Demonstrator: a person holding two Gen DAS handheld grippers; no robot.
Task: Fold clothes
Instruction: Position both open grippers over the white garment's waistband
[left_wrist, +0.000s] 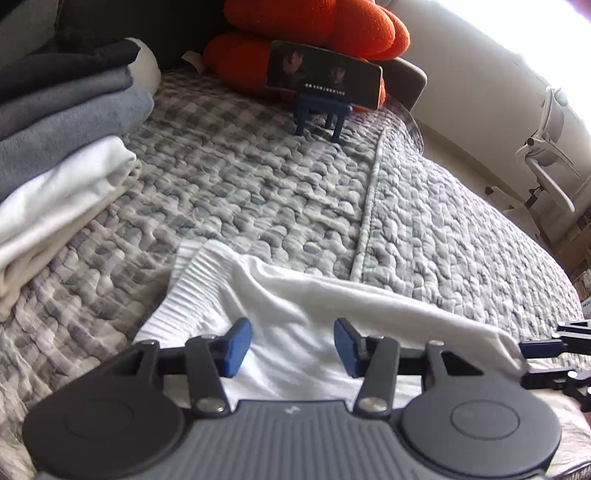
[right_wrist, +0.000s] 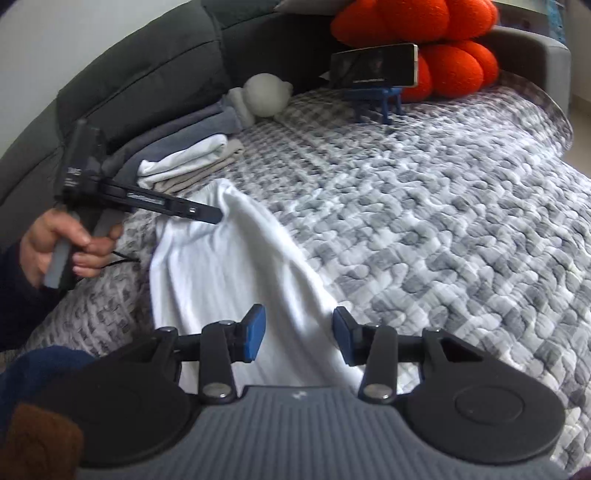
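White garment (right_wrist: 221, 273) laid flat on the quilt (right_wrist: 443, 221), ready for folding.
Left gripper (left_wrist: 292, 343) and right gripper (right_wrist: 298, 334) both half-open, holding nothing.

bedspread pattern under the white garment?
Grey-and-white check, quilted bedspread; the right wrist view shows it best, around the white garment.

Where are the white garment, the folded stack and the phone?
white garment (right_wrist: 221, 266): right wrist view, mid-cloth.
folded stack (left_wrist: 55, 177): left wrist view, white top fold.
phone (right_wrist: 373, 66): right wrist view, screen.
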